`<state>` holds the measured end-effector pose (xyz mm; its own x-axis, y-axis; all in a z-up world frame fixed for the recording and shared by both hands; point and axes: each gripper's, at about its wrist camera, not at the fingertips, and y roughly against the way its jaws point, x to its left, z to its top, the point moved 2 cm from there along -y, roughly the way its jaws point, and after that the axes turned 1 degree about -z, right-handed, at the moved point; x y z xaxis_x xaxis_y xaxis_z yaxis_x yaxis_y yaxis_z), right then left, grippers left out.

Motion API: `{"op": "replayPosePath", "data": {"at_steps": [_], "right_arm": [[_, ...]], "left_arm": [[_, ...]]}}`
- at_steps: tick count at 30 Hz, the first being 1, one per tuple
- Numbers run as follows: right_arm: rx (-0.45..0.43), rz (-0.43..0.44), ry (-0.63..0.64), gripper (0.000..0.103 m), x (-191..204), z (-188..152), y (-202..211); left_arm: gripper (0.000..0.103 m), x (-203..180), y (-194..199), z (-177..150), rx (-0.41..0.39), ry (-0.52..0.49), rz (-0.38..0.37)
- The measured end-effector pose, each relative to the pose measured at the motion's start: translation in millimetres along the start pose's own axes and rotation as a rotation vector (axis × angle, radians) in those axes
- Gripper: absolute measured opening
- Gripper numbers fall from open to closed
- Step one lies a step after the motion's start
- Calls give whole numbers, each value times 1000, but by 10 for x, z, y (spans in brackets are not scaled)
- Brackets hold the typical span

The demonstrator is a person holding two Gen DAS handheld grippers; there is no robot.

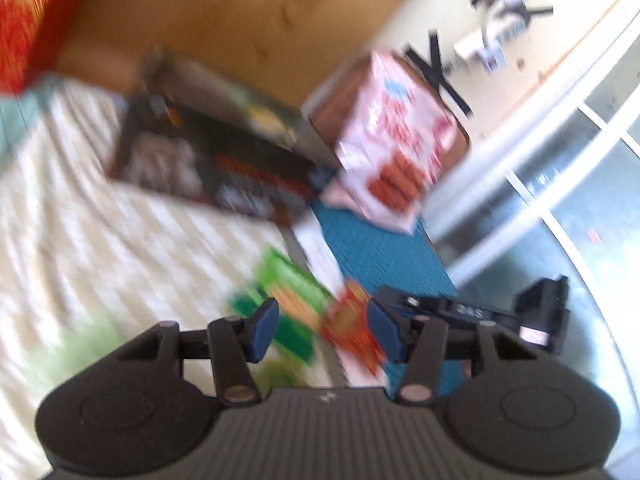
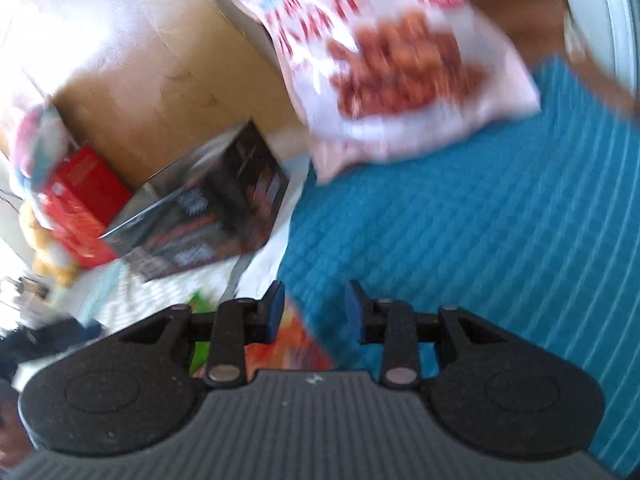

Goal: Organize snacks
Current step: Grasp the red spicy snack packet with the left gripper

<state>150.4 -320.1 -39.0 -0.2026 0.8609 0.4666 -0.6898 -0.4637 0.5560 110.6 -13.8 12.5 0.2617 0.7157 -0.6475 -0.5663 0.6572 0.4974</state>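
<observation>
Both views are blurred. Nearest, the left hand-held gripper (image 1: 324, 330) has its jaws spread with nothing between them, above a green snack pack (image 1: 292, 292) and an orange-red snack pack (image 1: 352, 332) that lie on a pale quilt (image 1: 100, 248); the right hand-held gripper (image 2: 314, 312) is also spread and empty. Farther off, a pink-white snack bag (image 2: 396, 68) lies on a teal blanket (image 2: 480, 220), beside a dark box (image 2: 208, 216), with a cardboard box (image 2: 152, 72) behind.
</observation>
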Motion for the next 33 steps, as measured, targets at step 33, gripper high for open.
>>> {"op": "replayPosePath", "data": {"at_steps": [33], "right_arm": [[45,167,92,29,862,-1203,338]], "left_arm": [[58,365,768,-601,-31,89,69]]}}
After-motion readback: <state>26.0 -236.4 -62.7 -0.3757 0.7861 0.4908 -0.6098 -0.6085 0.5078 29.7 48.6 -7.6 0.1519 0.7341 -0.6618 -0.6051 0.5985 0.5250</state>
